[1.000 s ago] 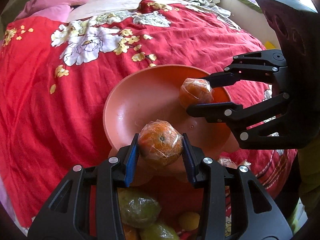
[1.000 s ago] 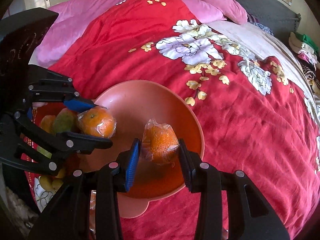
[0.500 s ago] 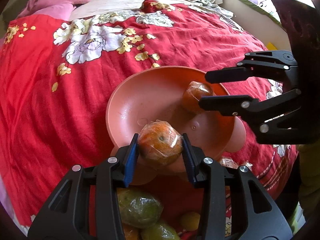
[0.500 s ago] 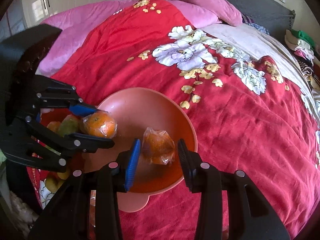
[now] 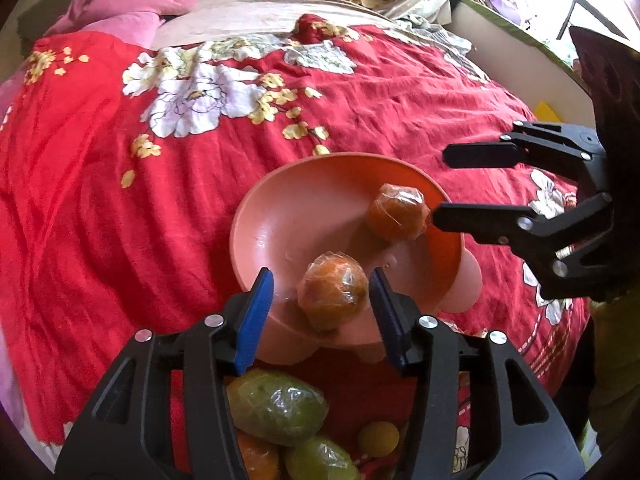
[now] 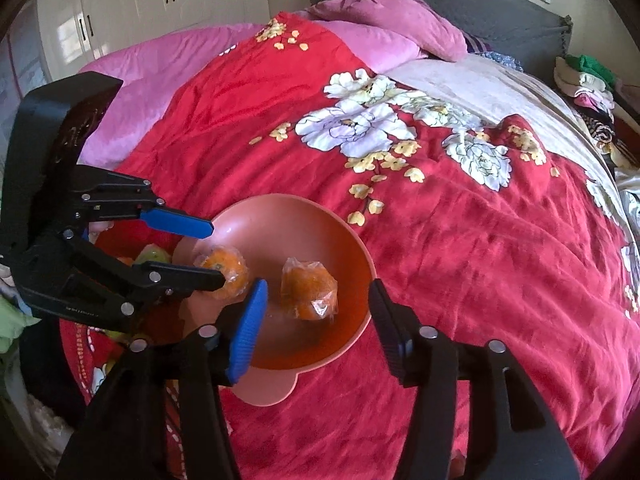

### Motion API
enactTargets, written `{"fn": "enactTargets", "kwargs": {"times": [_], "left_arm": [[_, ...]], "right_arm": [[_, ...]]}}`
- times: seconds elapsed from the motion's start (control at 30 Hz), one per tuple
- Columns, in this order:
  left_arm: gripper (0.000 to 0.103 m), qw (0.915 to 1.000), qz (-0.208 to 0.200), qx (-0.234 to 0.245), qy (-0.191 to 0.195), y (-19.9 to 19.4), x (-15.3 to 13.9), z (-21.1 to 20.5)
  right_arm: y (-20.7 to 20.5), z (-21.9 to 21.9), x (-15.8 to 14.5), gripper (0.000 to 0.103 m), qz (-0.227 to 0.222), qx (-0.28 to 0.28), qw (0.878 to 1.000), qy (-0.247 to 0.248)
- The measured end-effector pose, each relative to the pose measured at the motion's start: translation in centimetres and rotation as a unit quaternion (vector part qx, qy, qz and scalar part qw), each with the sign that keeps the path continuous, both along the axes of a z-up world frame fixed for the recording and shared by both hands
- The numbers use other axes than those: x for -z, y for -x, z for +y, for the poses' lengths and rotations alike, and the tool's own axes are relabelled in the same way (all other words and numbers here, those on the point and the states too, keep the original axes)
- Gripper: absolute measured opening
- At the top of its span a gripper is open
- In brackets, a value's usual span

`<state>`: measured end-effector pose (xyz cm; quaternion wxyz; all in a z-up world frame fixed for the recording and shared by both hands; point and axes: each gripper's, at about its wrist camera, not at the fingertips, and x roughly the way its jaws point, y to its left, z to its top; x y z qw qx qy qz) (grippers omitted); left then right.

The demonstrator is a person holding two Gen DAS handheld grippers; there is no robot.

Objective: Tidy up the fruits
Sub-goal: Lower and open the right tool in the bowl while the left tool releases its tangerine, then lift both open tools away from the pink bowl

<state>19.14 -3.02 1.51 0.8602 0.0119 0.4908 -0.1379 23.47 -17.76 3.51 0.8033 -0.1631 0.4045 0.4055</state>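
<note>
A pink-orange bowl [image 5: 288, 216] sits on the red flowered bedspread. Two plastic-wrapped oranges lie in it: one near the front rim [image 5: 334, 290] and one at the far right side [image 5: 396, 212]. They also show in the right wrist view, as the left orange [image 6: 226, 270] and the middle orange [image 6: 308, 290] in the bowl [image 6: 320, 220]. My left gripper [image 5: 322, 300] is open, its jaws wide around the near orange without touching it. My right gripper [image 6: 316, 316] is open and empty, raised above the bowl's near rim.
A pile of wrapped fruit lies below the left gripper: a green one [image 5: 276, 408], another green one [image 5: 320, 460] and a small yellow one [image 5: 378, 436]. The bedspread [image 6: 460, 240] stretches beyond the bowl, with pink pillows [image 6: 384, 28] and a clothes pile [image 6: 584, 80] at the far end.
My left gripper has opened and let its orange drop into the bowl. My right gripper, which released its orange earlier, has opened wider and pulled back and up from the bowl.
</note>
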Motion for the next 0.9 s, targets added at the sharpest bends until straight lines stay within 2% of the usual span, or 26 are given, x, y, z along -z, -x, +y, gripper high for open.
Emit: {"fn": "enactTargets", "kwargs": {"times": [0.33, 0.57, 0.9], "left_arm": [[0.058, 0.9993, -0.027, -0.023, 0.011, 1.3, -1.4, 1.2], [0.067, 0.998, -0.048, -0.038, 0.011, 2.2, -2.1, 1.7], [0.078, 0.9964, -0.061, -0.057, 0.013, 3.4, -2.5, 2.2]], "right_arm": [[1.0, -1.0, -0.8, 0.067, -0.014, 0.022, 0.999, -0.024], [2.3, -1.2, -1.4, 0.081, -0.028, 0.029, 0.999, -0.034], [4.5, -1.3, -2.2, 0.087, -0.043, 0.029, 0.998, -0.048]]}}
